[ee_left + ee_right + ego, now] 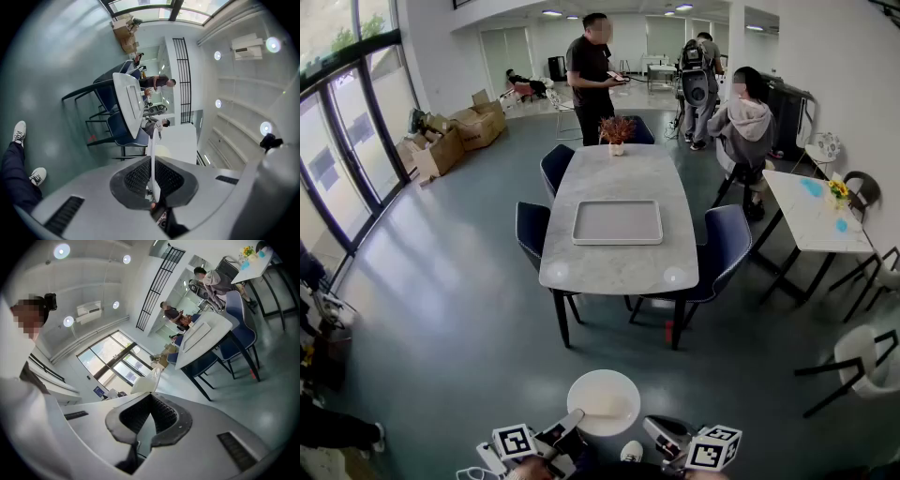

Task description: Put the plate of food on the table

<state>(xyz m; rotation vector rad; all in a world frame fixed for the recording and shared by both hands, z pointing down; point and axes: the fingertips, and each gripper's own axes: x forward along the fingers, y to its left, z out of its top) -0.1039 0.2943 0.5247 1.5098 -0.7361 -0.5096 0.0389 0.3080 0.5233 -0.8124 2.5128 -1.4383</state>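
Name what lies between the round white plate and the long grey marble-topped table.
Only bare grey-green floor: nothing stands between the round white plate and the long grey marble-topped table. The head view shows this stretch plainly.

Glossy white round ceramic-looking plate (603, 401), smooth polished grey stone-look table top (619, 267), matt grey rectangular tray (617, 222), blue padded upholstered chairs (727, 246), sheeny smooth grey floor (441, 309), matt brown cardboard boxes (478, 124)
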